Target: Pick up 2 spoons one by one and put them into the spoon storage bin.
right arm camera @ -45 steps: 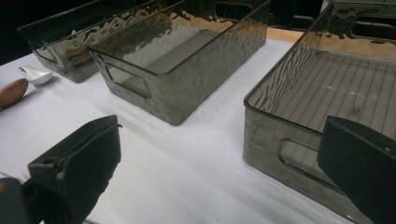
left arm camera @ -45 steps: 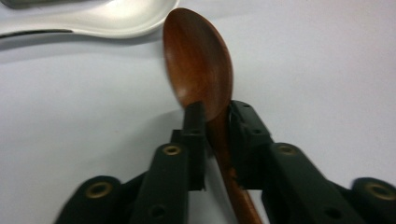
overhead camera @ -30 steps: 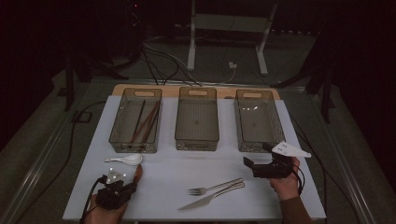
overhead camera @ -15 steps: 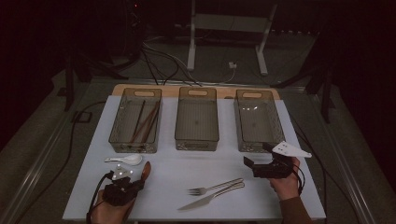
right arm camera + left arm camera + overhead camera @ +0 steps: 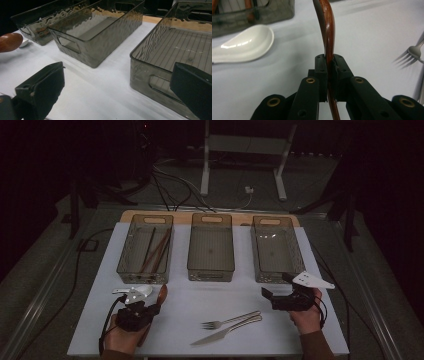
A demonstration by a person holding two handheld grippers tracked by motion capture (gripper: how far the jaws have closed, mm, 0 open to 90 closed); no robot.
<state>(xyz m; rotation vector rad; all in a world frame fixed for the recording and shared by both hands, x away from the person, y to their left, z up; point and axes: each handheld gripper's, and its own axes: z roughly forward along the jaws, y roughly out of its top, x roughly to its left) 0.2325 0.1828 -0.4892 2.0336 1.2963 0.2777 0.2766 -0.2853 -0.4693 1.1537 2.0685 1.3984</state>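
Two grippers over the white counter (image 5: pixel 180 320). Left gripper (image 5: pixel 329 62) has its jaws clamped tight on the handle of the wooden spoon (image 5: pixel 327 30); the handle runs straight between the pads and the rest of the spoon rises away from the gripper, clear of the counter. In the high view the spoon's bowl sits just beyond the gripper, near the front wall of the left bin (image 5: pixel 145 245), beside the white ceramic spoon (image 5: pixel 244 45). Right gripper (image 5: pixel 117 85) hangs with jaws wide apart, nothing between them, facing the middle bin (image 5: pixel 100 32) and right bin (image 5: pixel 175 50). Fork (image 5: pixel 230 321) and knife (image 5: pixel 225 332) lie between the hands.
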